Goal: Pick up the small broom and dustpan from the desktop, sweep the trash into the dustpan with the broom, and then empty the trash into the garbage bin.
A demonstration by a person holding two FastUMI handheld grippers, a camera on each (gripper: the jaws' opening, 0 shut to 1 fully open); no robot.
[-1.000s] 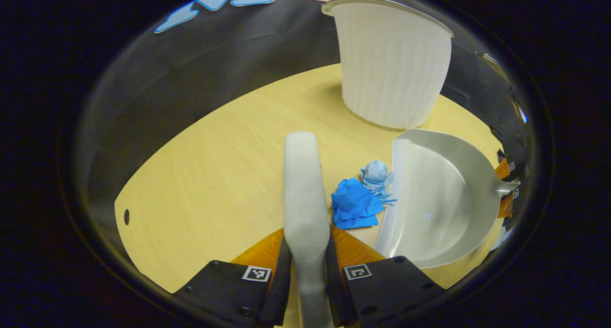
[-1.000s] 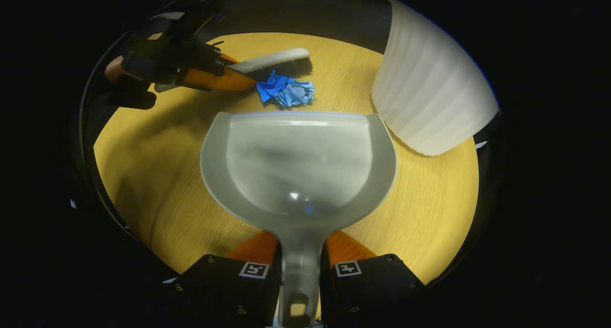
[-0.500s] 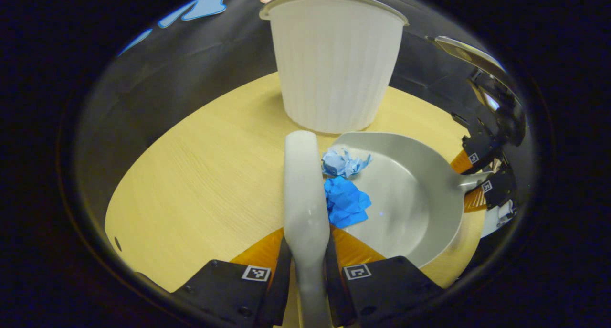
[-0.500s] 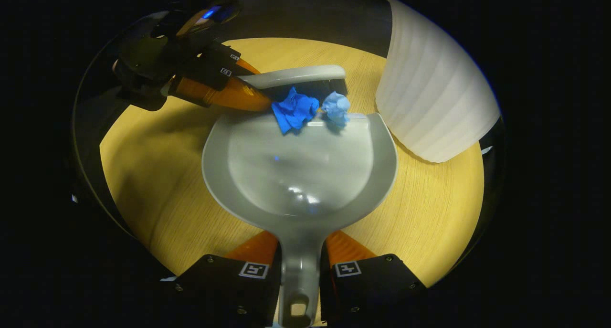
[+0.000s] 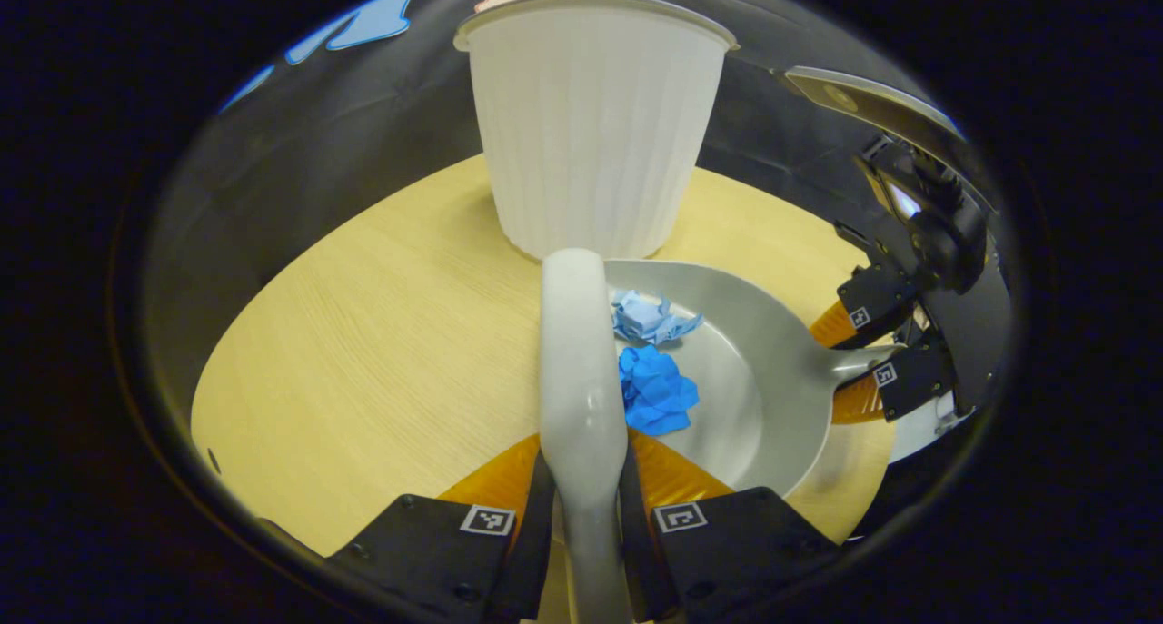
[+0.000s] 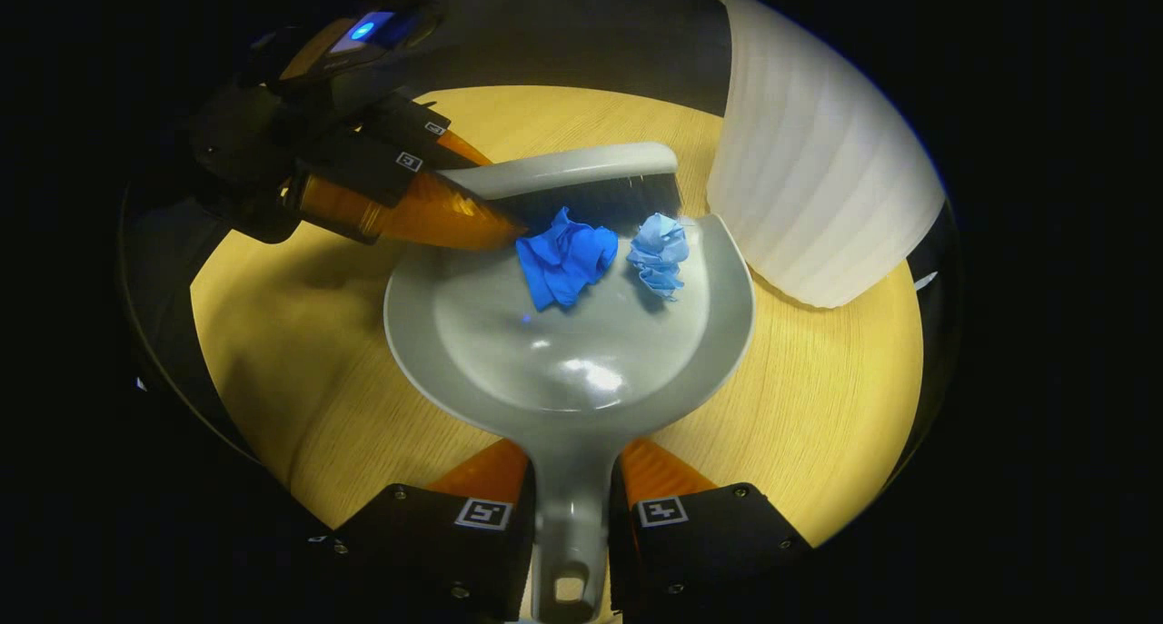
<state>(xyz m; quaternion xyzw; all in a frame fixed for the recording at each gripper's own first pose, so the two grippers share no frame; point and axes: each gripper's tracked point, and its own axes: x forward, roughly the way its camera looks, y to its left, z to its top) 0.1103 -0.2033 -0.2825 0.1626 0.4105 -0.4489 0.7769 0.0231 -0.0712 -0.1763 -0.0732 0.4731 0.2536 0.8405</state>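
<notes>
My left gripper (image 5: 581, 492) is shut on the grey handle of the small broom (image 5: 574, 351); in the right gripper view the broom (image 6: 572, 168) lies across the dustpan's front lip, bristles down. My right gripper (image 6: 571, 492) is shut on the handle of the grey dustpan (image 6: 563, 351), which rests on the wooden desktop (image 6: 818, 406). Two crumpled paper scraps sit inside the pan just behind the bristles: a dark blue one (image 6: 563, 259) and a pale blue one (image 6: 660, 253). In the left gripper view the dustpan (image 5: 763, 370) holds both scraps (image 5: 656, 390), with the right gripper (image 5: 849, 361) at its handle.
The white ribbed garbage bin (image 5: 595, 124) stands upright on the desktop (image 5: 382, 333) right beyond the dustpan; in the right gripper view the bin (image 6: 818, 170) is close on the right. Black booth cloth rings the table's edge.
The broom has swept both blue scraps from the desktop over the lip and into the dustpan. The left gripper has moved closer to the pan and the bin.
</notes>
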